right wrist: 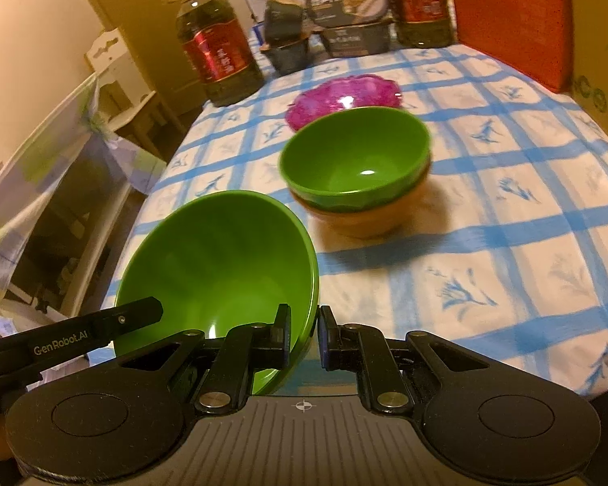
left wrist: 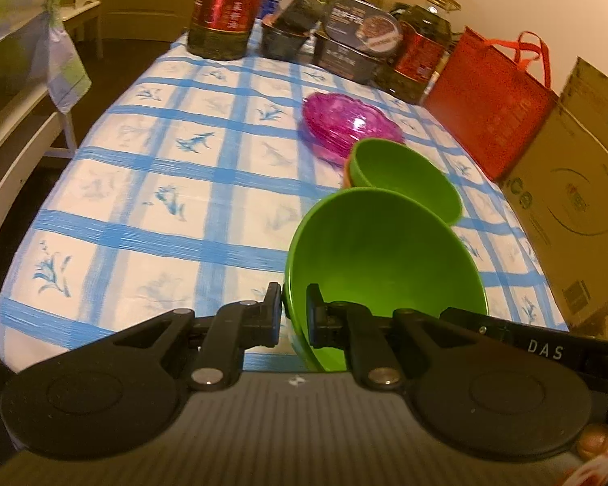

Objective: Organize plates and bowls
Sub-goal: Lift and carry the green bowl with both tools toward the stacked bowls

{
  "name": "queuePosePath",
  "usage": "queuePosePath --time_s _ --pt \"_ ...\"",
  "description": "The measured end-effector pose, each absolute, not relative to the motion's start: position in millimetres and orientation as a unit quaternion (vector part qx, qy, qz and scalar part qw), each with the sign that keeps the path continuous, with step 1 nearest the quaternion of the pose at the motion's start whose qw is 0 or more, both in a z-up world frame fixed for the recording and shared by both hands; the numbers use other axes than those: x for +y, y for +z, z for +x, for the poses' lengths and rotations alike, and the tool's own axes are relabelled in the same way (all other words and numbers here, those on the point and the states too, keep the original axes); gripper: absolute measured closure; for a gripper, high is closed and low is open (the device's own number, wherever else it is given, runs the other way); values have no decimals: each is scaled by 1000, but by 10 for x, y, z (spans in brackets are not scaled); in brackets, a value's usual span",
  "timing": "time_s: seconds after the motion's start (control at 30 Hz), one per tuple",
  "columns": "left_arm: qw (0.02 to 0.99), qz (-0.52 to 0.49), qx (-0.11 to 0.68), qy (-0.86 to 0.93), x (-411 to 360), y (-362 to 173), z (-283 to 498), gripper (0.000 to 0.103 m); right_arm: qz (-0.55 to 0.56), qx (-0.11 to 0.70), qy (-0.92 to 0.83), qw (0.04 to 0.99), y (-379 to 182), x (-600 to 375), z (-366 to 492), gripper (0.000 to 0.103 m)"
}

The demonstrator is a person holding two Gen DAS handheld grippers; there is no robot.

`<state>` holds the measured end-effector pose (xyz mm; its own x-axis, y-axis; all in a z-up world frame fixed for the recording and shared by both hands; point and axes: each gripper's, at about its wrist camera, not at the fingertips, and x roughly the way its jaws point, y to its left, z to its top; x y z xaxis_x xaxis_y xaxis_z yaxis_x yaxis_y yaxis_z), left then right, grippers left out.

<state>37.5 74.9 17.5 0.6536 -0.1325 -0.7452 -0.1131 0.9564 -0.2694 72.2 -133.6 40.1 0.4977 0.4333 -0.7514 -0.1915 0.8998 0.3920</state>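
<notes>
A large green bowl (left wrist: 385, 259) (right wrist: 223, 255) is held tilted over the blue-checked tablecloth (left wrist: 162, 170). My left gripper (left wrist: 294, 299) is shut on its left rim. My right gripper (right wrist: 306, 320) is shut on its right rim. Just beyond it, a smaller green bowl (left wrist: 405, 178) (right wrist: 356, 162) sits nested in an orange bowl (left wrist: 346, 170) (right wrist: 365, 218) on the table. Behind those lies a stack of pink translucent plates (left wrist: 348, 125) (right wrist: 344, 97).
Oil bottles (left wrist: 223, 8) (right wrist: 219, 56), dark food containers (left wrist: 356, 40) (right wrist: 352, 20), a red bag (left wrist: 486, 105) and a cardboard box (left wrist: 579, 202) line the back and right of the table. The table's left edge drops to a white shelf (right wrist: 61, 202).
</notes>
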Motion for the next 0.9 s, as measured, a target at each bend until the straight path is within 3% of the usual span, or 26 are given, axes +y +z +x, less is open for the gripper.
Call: queuePosePath --time_s 0.9 --pt "900 -130 415 -45 342 339 562 93 149 448 150 869 568 -1776 754 90"
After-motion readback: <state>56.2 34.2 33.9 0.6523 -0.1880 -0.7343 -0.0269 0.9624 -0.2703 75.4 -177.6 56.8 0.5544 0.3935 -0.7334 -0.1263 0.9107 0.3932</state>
